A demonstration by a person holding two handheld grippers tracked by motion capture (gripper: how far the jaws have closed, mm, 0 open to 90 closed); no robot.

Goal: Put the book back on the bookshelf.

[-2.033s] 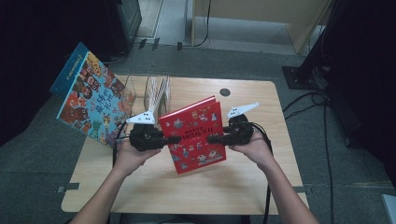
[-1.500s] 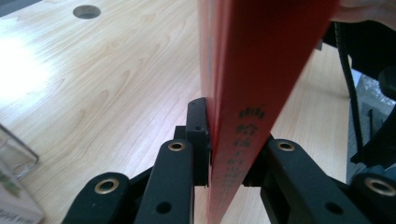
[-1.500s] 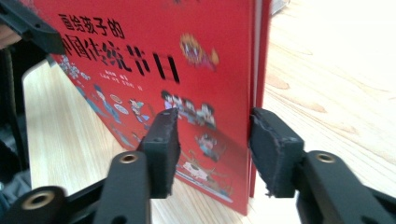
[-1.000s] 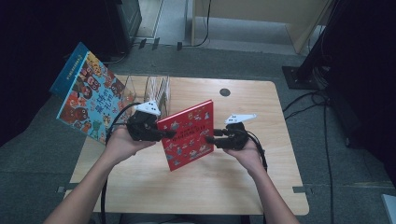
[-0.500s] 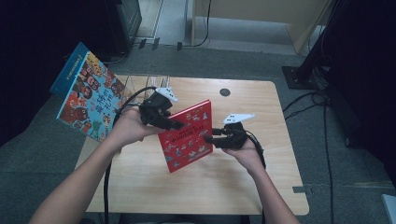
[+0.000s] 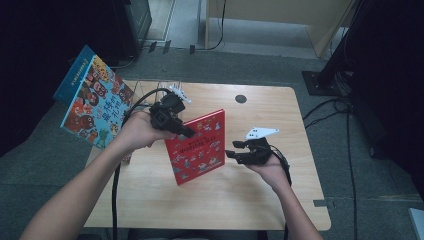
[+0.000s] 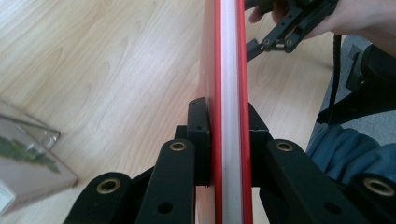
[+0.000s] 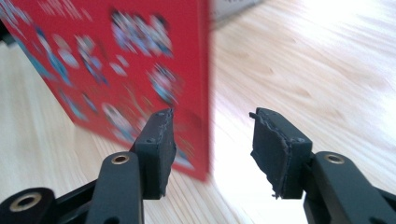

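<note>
A red picture book point(image 6: 197, 147) stands tilted on its lower edge on the wooden table point(image 6: 260, 200). My left gripper point(image 6: 189, 132) is shut on its upper left edge. Its jaws have just been closing, and in the left gripper view both pads point(image 7: 198, 135) press the red covers of the book point(image 7: 229, 70) seen edge-on. My right gripper point(image 6: 231, 150) stays open just right of the book, apart from it. In the right gripper view the book's cover point(image 8: 116, 60) lies outside the left jaw, and nothing is between the right gripper's point(image 8: 212, 135) jaws.
A large colourful book point(image 6: 92, 102) leans at the table's left edge. A clear acrylic rack point(image 6: 150, 90) stands behind my left hand. A dark round hole point(image 6: 241, 99) marks the table's far side. Cables trail on the floor at the right.
My left hand has risen and swung toward the book's top, tipping the book more upright. The right gripper's jaws now sit off the book's right edge.
</note>
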